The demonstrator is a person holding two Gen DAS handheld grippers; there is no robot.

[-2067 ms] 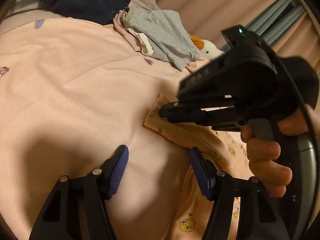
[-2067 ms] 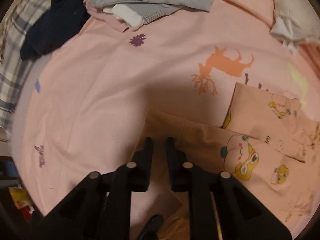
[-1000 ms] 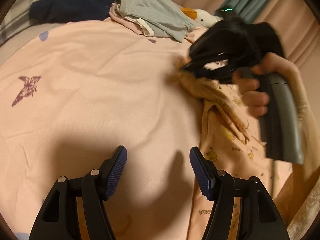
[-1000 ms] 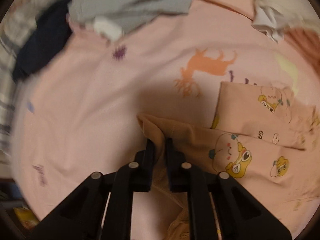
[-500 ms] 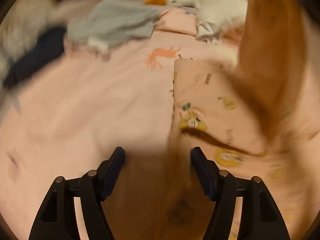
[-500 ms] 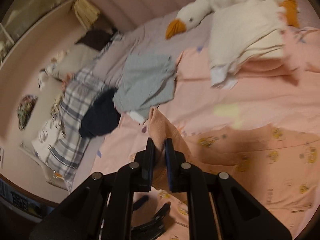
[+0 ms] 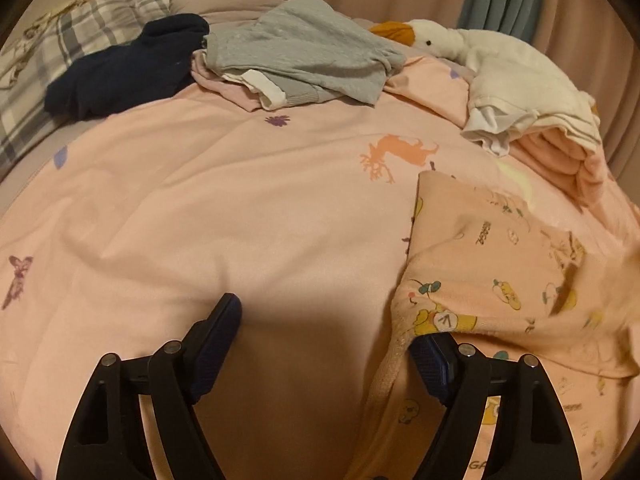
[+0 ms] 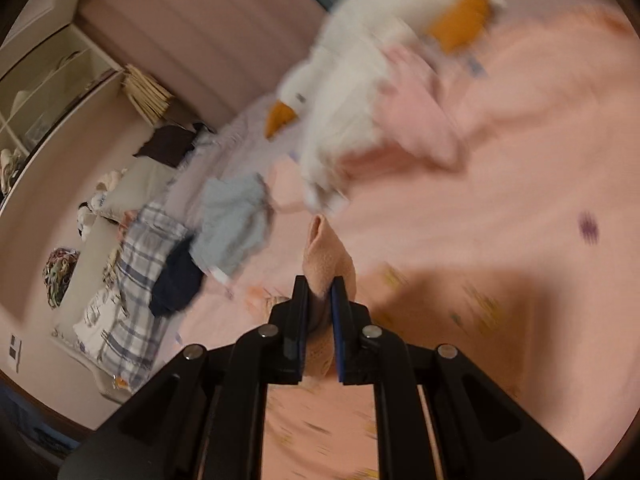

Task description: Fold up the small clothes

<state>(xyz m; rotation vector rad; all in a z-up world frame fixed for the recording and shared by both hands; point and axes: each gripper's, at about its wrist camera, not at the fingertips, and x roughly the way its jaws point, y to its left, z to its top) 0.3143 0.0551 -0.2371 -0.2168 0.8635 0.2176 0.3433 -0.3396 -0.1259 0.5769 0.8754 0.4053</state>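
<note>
Right claw [image 8: 319,314] is pinching the pajama top's [image 7: 500,280] edge; I am keeping it taut, while my left claw [image 7: 324,340] is gaping beside it.

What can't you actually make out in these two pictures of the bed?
- Right wrist view: motion blur smears the goose toy and the prints on the peach garment.
- Left wrist view: the garment's far right end is blurred and cut by the frame edge.
- Left wrist view: the garment's edge covers the tip of the left gripper's right finger.
</note>
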